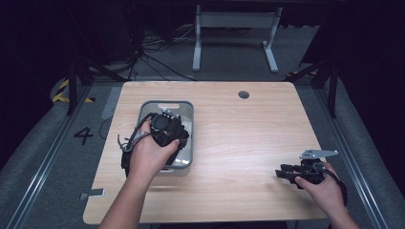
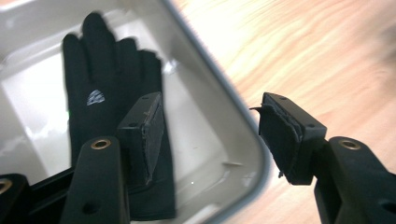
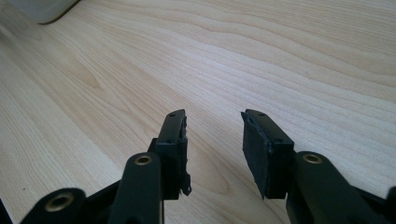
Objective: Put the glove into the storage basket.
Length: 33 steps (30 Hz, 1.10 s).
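Note:
A black glove (image 2: 112, 93) with a small white logo lies flat on the floor of a grey plastic bin (image 1: 186, 107). My left gripper (image 2: 210, 135) hangs over the bin's corner, open, with one jaw above the glove and the other above the rim (image 2: 243, 121); nothing is between them. In the high view the left gripper (image 1: 167, 130) sits over the bin in the person's left hand. My right gripper (image 3: 214, 149) is open and empty just above the wooden table, and in the high view the right gripper (image 1: 286, 171) rests near the front right.
The wooden table (image 1: 239, 133) has a round cable hole (image 1: 244, 94) near its far edge. A corner of the bin (image 3: 42, 9) shows far off in the right gripper view. A white desk frame (image 1: 234, 33) stands on the floor behind the table.

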Tool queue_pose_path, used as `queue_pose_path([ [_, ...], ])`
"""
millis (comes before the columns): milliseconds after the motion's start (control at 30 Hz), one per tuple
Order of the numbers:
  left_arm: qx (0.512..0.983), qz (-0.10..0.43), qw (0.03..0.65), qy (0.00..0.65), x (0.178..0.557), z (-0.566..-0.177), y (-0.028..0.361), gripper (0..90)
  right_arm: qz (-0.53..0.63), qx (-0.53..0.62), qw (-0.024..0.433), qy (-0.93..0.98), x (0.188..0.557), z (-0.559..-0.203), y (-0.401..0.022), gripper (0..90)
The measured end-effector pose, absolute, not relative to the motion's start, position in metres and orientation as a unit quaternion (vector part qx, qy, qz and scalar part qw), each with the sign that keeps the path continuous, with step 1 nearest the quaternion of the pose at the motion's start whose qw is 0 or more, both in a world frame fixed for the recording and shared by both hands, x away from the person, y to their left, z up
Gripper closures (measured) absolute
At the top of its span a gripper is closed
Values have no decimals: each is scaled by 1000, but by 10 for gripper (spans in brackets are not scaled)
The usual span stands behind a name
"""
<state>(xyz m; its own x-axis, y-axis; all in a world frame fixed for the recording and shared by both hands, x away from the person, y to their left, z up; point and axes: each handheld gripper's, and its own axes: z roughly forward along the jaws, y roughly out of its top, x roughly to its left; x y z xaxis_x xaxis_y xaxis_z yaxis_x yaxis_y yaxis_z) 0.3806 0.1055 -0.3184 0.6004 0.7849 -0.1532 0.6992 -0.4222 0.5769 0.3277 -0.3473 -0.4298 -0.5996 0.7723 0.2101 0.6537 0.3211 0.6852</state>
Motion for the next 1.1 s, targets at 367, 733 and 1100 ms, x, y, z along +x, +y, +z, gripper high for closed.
queue_pose_path([
  [367,855,55,348,381,335,-317,92,424,379,441,79,810,326,-431,-348,607],
  [733,875,29,337,345,331,-327,83,391,379,439,79,811,325,-431,-349,603],
  [1100,886,13,328,328,329,-332,76,389,381,439,80,810,323,-432,-349,602],
])
